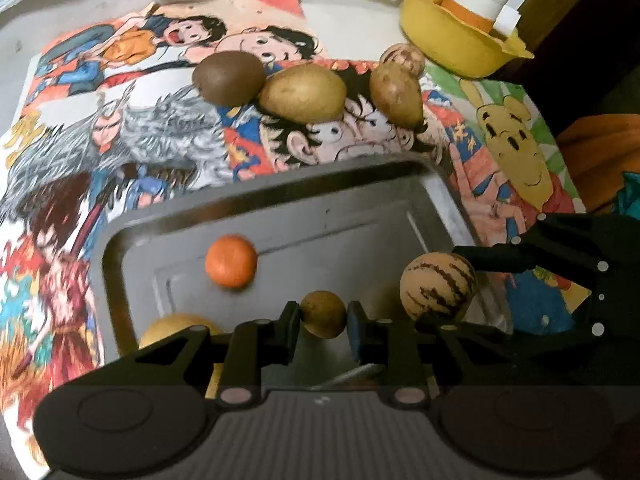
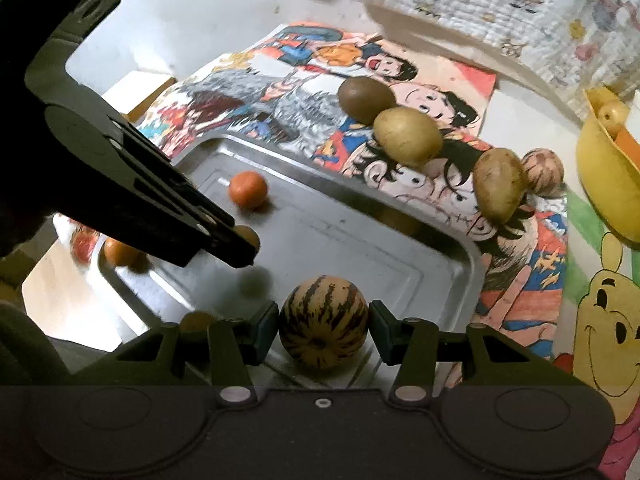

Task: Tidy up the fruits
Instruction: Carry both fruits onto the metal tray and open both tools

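Metal tray (image 1: 256, 216) on cartoon-printed cloth (image 1: 160, 136)

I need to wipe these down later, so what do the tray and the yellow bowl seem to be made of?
The tray looks like bare metal, probably steel or aluminium: grey, dull sheen, pressed ridges in its floor, rolled rim. The yellow bowl looks like moulded plastic: uniform colour, smooth, slightly glossy wall, a thin flared lip. Neither is certain from looks alone.
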`<control>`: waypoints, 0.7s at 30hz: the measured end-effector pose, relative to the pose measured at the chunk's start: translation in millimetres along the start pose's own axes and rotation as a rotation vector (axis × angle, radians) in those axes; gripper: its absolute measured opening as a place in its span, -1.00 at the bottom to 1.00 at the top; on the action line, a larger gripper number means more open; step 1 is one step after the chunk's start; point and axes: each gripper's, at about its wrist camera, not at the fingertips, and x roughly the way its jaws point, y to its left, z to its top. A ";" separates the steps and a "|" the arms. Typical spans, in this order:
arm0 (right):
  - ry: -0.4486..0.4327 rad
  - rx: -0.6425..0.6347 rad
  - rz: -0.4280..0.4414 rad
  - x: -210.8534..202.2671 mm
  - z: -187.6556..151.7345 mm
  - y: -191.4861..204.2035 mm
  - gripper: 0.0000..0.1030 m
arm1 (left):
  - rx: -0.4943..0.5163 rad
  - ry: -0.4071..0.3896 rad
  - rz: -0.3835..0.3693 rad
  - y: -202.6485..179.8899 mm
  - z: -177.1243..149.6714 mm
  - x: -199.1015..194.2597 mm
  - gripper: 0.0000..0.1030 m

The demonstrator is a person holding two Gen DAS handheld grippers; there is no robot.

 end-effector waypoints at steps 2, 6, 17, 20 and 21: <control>0.006 -0.039 -0.007 0.4 -2.5 5.9 0.00 | -0.010 0.011 0.020 0.1 -6.4 -1.1 -0.47; 0.020 -0.108 -0.001 3.6 -6.1 18.3 0.00 | -0.045 0.024 0.038 3.6 -16.4 -3.8 -0.46; 0.012 -0.138 -0.035 4.0 -16.9 32.7 0.05 | -0.099 0.079 0.073 4.4 -29.2 3.9 -0.09; 0.004 -0.109 -0.041 -0.5 -22.3 31.4 0.16 | -0.096 0.073 0.092 1.7 -34.3 2.2 0.13; 0.001 -0.098 -0.043 -2.3 -24.0 30.7 0.17 | -0.097 0.070 0.091 1.0 -35.5 1.0 0.15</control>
